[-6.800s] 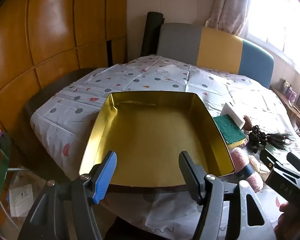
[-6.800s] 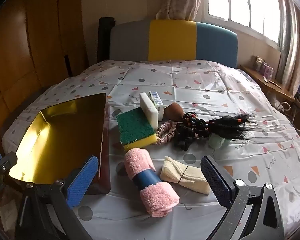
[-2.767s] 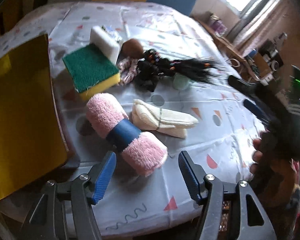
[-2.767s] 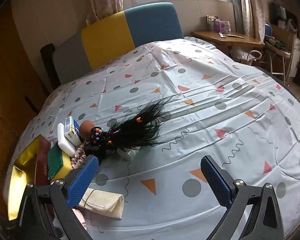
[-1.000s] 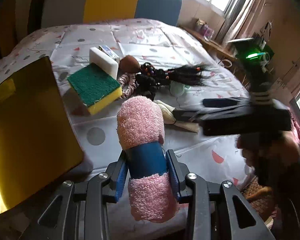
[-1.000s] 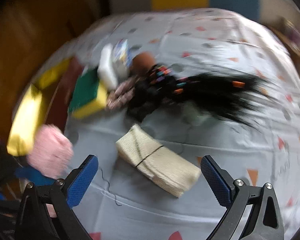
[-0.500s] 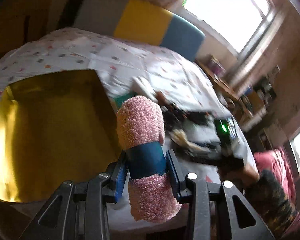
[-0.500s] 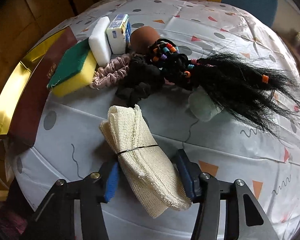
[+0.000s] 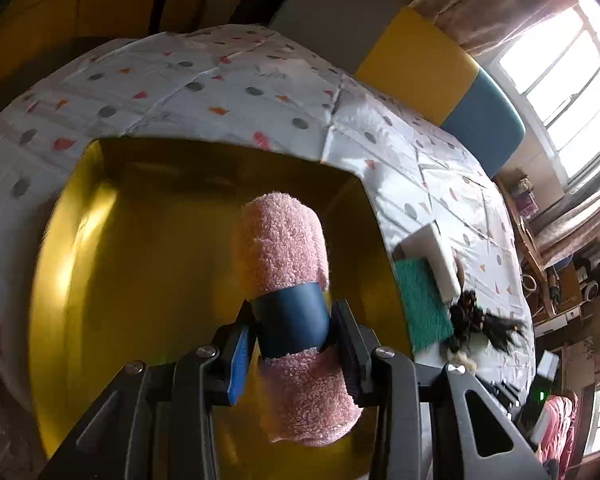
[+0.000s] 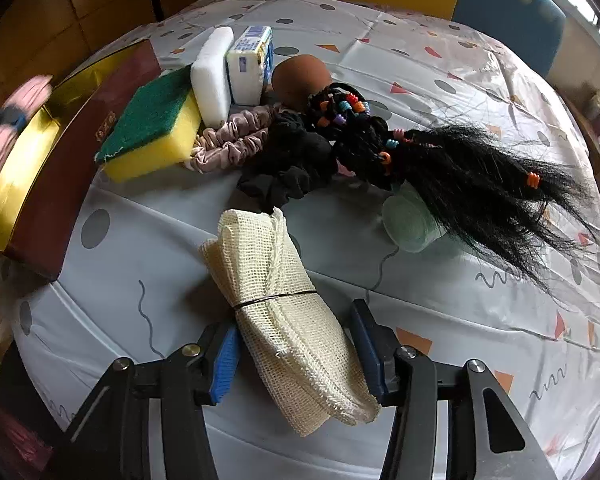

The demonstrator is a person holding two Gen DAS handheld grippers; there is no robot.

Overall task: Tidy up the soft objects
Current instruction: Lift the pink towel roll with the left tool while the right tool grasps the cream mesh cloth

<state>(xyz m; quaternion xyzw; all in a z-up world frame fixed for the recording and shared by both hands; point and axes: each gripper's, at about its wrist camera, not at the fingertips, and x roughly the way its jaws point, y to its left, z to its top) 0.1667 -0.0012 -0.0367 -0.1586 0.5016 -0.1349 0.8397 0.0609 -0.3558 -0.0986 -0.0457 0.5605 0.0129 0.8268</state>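
— Where is the pink towel roll [image 9: 284, 256]?

— Pinched at its blue band by the left gripper [image 9: 294, 354], angled steeply down, hanging above the gold tray [image 9: 148, 264] just ahead.

— And the right gripper [image 10: 296, 354]?

— Also tilted steeply down, jaws closing on the cream mesh cloth bundle [image 10: 284, 304] between them, which lies on the desk [image 10: 460, 344]. The green-and-yellow sponge [image 10: 152, 128] and black hairpiece [image 10: 460, 176] lie beyond.
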